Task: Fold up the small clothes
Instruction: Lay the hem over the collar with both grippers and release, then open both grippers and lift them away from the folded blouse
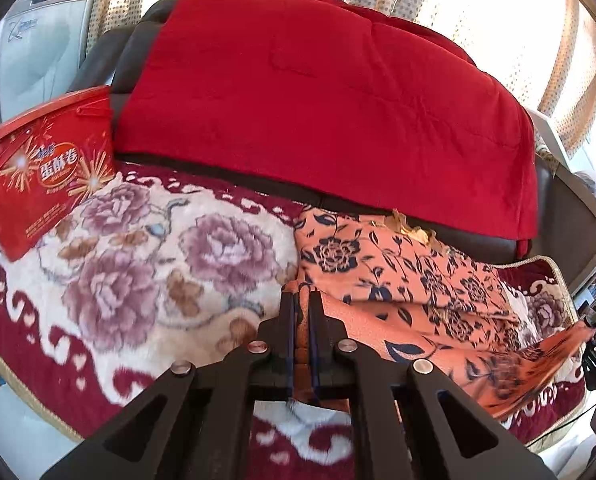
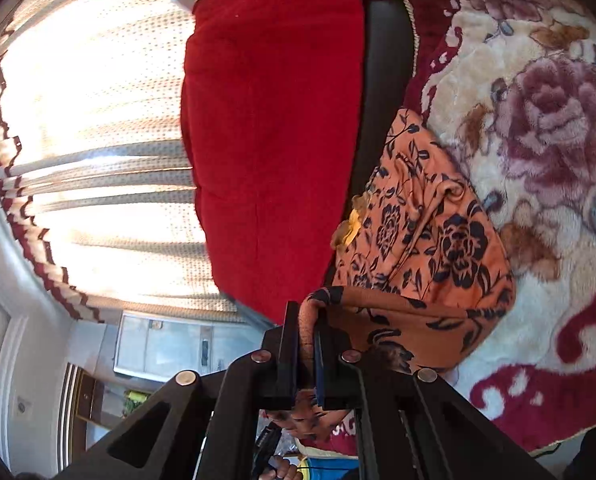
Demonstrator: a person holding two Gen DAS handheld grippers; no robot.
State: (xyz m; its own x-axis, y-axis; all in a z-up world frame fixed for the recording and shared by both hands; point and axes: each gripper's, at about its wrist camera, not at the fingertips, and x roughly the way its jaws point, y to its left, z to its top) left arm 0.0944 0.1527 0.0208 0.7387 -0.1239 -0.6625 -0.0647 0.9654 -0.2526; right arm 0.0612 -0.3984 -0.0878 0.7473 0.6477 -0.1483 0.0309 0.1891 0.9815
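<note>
Sofa seat, covered by a plush floral blanket [image 1: 146, 248] in cream and maroon; a red quilt [image 1: 317, 100] was draped over the dark backrest, dotted curtains [image 1: 517, 40] stood bright behind, and a red snack tin [image 1: 46, 172] lay at the far left of the seat.

Item: orange garment [image 1: 397, 272] with a dark blue flower print, small and soft. Its bulk lay bunched on the blanket against the foot of the backrest, toward the right part of the seat.

Left gripper [image 1: 301, 300]: jaws pressed together, pinching one edge of the orange garment; cloth showed between the two fingers and ran back under the tool.

Right gripper [image 2: 307, 316]: jaws likewise pressed together on a rolled edge of the same garment, the tool turned on its side.

Relation governing the coming move: the pinched edge was stretched between the two tools, running from the left gripper out rightward to the other tool, visible at the frame's right margin in the left wrist view. The garment's long axis thus appeared to lie across the seat, left to right, with the loose bulk ahead of both tools, toward the backrest. Neither hand was plainly nearer to it.

Judgement: a fold would likely carry the held edge forward over the bunched part; uneven travel could skew the crease.
</note>
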